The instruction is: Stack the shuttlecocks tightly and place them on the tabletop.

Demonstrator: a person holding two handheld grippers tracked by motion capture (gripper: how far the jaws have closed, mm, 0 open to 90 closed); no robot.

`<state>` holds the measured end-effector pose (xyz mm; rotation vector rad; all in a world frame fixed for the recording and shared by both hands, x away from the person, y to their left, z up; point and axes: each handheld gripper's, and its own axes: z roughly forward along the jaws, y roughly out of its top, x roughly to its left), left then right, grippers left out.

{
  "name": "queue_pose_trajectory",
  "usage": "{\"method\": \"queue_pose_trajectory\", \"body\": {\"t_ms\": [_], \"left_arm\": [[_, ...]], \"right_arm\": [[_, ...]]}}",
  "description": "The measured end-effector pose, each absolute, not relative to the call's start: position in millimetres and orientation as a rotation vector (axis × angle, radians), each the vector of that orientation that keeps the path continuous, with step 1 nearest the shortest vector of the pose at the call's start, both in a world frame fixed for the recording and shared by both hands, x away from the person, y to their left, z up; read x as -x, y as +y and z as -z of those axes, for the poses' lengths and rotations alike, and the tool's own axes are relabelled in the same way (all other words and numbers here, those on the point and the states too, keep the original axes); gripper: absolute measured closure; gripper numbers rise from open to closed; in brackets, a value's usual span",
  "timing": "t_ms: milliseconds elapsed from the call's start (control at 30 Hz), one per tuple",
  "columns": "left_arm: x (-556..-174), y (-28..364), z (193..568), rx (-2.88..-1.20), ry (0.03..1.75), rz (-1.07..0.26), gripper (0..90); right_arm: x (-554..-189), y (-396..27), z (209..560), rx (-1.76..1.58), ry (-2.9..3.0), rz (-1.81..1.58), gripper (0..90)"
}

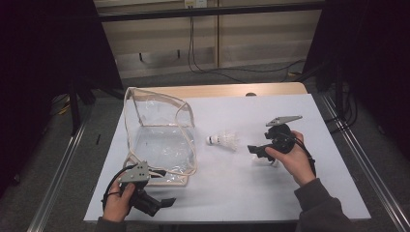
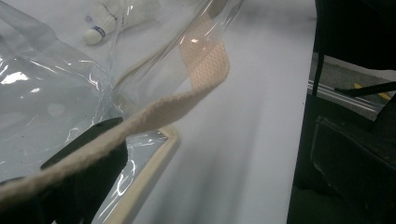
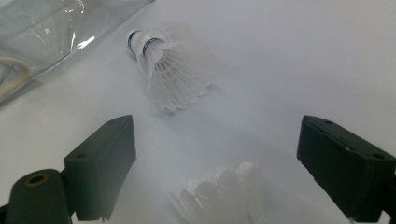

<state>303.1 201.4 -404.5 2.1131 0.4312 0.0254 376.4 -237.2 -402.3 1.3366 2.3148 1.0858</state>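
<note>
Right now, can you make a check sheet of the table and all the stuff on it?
Surface: white table, wood edge at the back.
Job's things: clear bag standing open at the left; shuttlecock lying beside it; second shuttlecock between the right jaws.
Clutter: nothing seen.
Grippers: left gripper at the bag's front edge, strap lying across a jaw, grip unclear; right gripper open.
Cables: black cable on the left gripper; wires on the floor behind.
Surroundings: grey floor, dark curtains.

From above we look forward over the table [image 1: 251, 193]; both gripper views sit close, sharing the shuttlecock [image 1: 223, 140] at eleven o'clock.
</note>
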Motion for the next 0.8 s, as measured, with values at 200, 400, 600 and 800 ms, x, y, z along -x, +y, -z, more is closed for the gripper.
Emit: {"method": "queue_pose_trajectory", "body": {"t_ms": [200, 400, 600, 800], "left_arm": [[-303, 201, 405, -2.113, 0.43, -0.026, 3.9], [-303, 202, 404, -2.117, 0.428, -0.026, 4.0], [-303, 202, 404, -2.117, 0.43, -0.028, 4.0], [-303, 202, 404, -2.115, 0.43, -0.029, 4.0]], "right_arm": [[-372, -242, 404, -1.347, 2.291, -1.113, 11.2], [-370, -246, 406, -1.339, 2.276, -1.125, 11.0], [-369, -247, 406, -1.341, 2.26, -1.105, 11.6], [-369, -249, 413, -1.371, 2.245, -1.085, 13.4]]}}
